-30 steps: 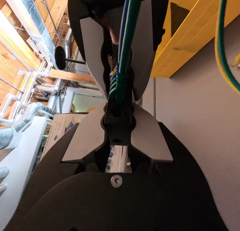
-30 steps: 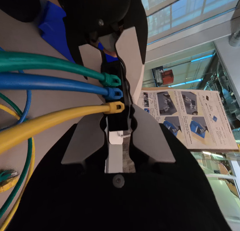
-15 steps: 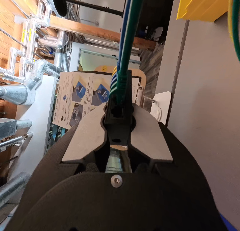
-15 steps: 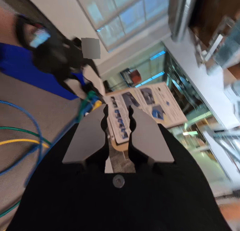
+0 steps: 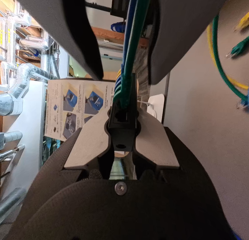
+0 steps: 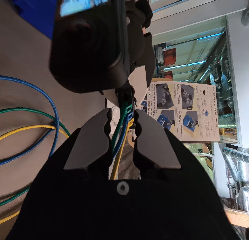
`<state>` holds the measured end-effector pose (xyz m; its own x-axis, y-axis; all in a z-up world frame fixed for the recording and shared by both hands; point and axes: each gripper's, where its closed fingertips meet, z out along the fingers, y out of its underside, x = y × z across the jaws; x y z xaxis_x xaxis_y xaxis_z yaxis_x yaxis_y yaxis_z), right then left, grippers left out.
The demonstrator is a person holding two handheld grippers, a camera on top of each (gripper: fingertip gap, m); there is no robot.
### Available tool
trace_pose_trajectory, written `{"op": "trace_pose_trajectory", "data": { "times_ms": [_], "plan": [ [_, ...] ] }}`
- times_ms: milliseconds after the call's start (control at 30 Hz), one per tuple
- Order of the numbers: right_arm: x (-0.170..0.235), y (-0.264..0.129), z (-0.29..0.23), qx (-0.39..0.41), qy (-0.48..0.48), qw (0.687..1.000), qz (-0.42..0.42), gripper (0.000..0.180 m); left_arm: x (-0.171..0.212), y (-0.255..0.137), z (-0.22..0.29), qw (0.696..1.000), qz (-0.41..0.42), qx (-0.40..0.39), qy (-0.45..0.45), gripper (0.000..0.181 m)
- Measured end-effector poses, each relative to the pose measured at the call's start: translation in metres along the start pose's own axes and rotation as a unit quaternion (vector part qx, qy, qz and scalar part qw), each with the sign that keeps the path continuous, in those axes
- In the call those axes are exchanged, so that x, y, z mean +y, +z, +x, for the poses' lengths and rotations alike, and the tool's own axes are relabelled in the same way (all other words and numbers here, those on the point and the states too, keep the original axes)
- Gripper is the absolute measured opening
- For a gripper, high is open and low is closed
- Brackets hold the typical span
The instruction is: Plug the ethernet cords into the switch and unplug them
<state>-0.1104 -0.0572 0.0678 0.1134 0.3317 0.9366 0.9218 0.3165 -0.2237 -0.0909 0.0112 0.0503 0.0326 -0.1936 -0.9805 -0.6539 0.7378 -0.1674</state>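
Between left gripper [image 5: 122,120] fingers: switch [image 5: 123,125], clenched; right gripper [image 6: 122,120] released (straddling cords [image 6: 121,132]).

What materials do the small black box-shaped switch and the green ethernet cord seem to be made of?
Small black box-shaped switch: probably moulded plastic, with a matt, even surface and crisp edges; painted metal is possible. Green ethernet cord: flexible rubbery plastic jacket that bends smoothly, ending in a ribbed boot.

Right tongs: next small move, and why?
Probably ease the right tongs forward and close on one cord's plug, likely the yellow ethernet cord, nearest them. They are open, with all three cords running between the fingers, while the left tongs clamp the black box-shaped switch, cords plugged in.
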Motion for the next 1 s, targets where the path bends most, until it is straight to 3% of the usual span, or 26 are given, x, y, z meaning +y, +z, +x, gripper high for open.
{"op": "trace_pose_trajectory", "data": {
  "times_ms": [533, 733, 1000],
  "plan": [
    [0.007, 0.016, 0.000, 0.047, -0.057, 0.997, -0.009, 0.017, -0.007, -0.004, 0.002, 1.000, -0.005, -0.003, 0.031, 0.029],
    [0.013, 0.013, -0.004, 0.015, -0.011, 1.000, -0.016, 0.017, -0.014, 0.002, 0.004, 0.999, 0.013, -0.021, 0.035, 0.029],
    [0.031, 0.017, -0.025, -0.060, 0.019, 0.997, -0.048, 0.017, -0.015, 0.015, 0.030, 0.999, 0.009, 0.028, 0.032, 0.029]
  ]
}}
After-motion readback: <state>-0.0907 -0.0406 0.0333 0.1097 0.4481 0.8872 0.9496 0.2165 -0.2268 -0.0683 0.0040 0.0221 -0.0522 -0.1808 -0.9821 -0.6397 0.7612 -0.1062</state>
